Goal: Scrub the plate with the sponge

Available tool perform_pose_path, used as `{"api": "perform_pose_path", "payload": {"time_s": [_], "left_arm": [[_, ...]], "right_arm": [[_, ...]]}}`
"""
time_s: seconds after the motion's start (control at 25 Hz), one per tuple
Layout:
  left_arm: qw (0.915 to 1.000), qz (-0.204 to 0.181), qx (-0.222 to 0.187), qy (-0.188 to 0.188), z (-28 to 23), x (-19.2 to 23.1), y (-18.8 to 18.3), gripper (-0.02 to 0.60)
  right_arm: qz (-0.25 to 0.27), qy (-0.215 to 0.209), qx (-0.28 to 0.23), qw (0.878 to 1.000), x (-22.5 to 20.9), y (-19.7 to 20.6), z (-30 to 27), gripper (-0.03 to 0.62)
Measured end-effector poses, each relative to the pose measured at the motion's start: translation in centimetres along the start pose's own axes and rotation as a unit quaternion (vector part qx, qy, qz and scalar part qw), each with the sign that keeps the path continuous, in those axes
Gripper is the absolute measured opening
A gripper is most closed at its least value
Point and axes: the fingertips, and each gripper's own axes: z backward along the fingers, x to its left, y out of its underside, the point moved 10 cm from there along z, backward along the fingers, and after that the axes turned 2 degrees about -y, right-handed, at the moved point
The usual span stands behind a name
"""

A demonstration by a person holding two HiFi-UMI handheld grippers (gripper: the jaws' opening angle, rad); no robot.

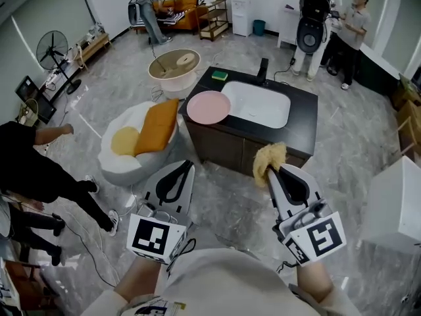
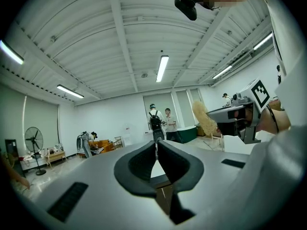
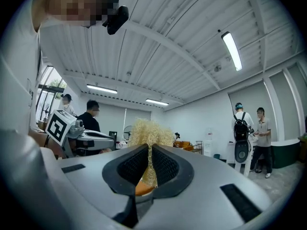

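A pink plate (image 1: 208,107) lies on the dark counter (image 1: 304,110), just left of the white sink (image 1: 258,104). A green sponge (image 1: 220,76) sits at the counter's back edge. My right gripper (image 1: 273,171) (image 3: 149,150) is shut on a yellow fibrous sponge (image 1: 270,158) (image 3: 146,134), held in the air well short of the counter. That sponge also shows in the left gripper view (image 2: 205,119). My left gripper (image 1: 186,164) (image 2: 156,145) is shut with nothing in it, level with the right one. Both jaws tilt upward.
A white beanbag (image 1: 122,166) with orange cushions sits left of the counter, a round table (image 1: 174,64) behind it. A black faucet (image 1: 263,71) stands behind the sink. A person in black (image 1: 26,170) is at the left, others at the back, a white box (image 1: 395,203) at the right.
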Motion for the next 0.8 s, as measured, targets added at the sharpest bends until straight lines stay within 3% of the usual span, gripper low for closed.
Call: {"api": "perform_pose_path", "payload": {"time_s": [0.24, 0.4, 0.8], "left_arm": [[0.9992, 0.038, 0.014, -0.004, -1.7, 0.3, 1.8, 0.029], [0.999, 0.042, 0.012, 0.005, -3.8, 1.2, 2.8, 0.029], [0.9978, 0.058, 0.03, 0.005, -9.7, 7.8, 5.7, 0.029]], "right_arm": [[-0.008, -0.024, 0.011, 1.0, -0.5, 1.6, -2.2, 0.046], [-0.01, -0.03, 0.019, 0.999, -1.3, 2.7, -4.3, 0.046], [-0.013, -0.025, 0.056, 0.998, -4.2, 4.2, -12.2, 0.046]]}}
